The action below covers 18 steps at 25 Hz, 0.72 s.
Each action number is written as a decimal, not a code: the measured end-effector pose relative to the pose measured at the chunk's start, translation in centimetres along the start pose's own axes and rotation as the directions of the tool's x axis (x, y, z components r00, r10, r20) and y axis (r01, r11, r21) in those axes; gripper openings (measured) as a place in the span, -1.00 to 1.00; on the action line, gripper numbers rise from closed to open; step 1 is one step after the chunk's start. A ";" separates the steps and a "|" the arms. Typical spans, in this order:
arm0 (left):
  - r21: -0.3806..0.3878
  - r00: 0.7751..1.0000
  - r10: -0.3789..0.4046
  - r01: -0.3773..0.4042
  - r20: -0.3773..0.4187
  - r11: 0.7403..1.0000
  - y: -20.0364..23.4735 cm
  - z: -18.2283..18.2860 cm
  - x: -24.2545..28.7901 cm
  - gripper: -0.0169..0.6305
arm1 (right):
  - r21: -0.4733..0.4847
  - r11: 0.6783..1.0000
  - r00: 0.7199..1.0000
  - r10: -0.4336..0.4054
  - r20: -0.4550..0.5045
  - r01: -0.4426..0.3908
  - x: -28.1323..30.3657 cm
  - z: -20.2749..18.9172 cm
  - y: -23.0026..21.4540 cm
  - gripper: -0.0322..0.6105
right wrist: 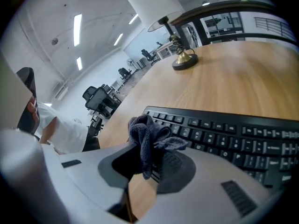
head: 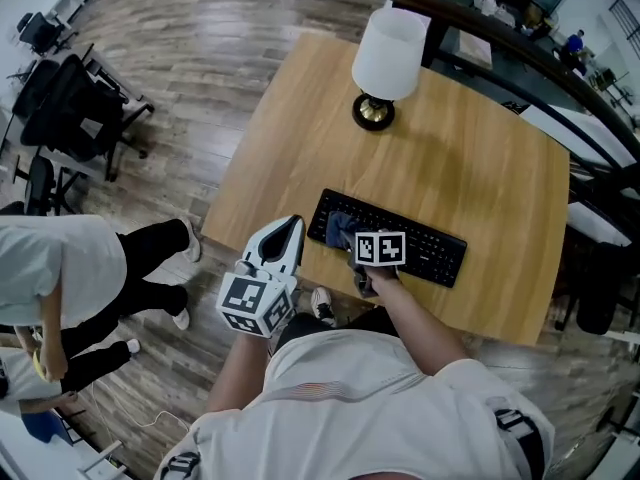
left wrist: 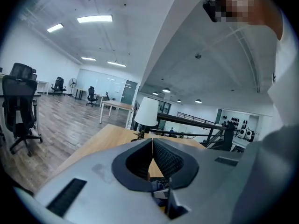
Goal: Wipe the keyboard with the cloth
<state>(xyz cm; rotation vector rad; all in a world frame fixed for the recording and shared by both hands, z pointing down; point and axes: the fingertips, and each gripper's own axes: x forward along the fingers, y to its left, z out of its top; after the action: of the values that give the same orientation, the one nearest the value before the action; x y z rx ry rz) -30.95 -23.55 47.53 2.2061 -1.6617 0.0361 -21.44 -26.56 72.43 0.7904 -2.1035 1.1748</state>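
While the right tongs (right wrist: pixel 150 141) pinch a crumpled dark grey cloth (right wrist: pixel 145 133) over the left end of the flat black keyboard (right wrist: pixel 233 136), the left tongs (left wrist: pixel 152 146) are pressed together with nothing between them, by the near edge of the light wooden surface (head: pixel 480 158). A white-shaded lamp with a brass base (head: pixel 388 58) stands well apart from the keyboard.

White T-shirt (head: pixel 370 398), grey tools (head: pixel 290 224), marker cubes (head: pixel 256 302)
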 end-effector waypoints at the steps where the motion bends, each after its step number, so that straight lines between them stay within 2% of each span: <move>1: 0.002 1.000 -0.014 0.014 -0.001 1.000 -0.6 0.0 0.5 -0.90 | 0.011 1.000 1.000 -0.005 0.005 0.005 -0.5 -0.2 -0.7 -0.47; 11: 0.048 0.988 -0.150 0.151 -0.019 0.987 -7.3 -0.1 4.5 -0.90 | 0.110 0.992 0.996 -0.076 0.056 0.069 -5.8 -2.7 -6.8 -0.47; 18: 0.071 0.975 -0.218 0.220 -0.032 0.973 -11.0 -0.1 6.2 -0.90 | 0.168 0.980 0.988 -0.128 0.090 0.112 -9.3 -4.3 -10.5 -0.47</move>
<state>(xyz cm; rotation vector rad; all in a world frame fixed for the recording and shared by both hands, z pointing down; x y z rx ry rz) -18.81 -26.68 46.03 2.4222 -1.4166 0.0670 -6.79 -25.36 72.93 1.0568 -2.0267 1.2757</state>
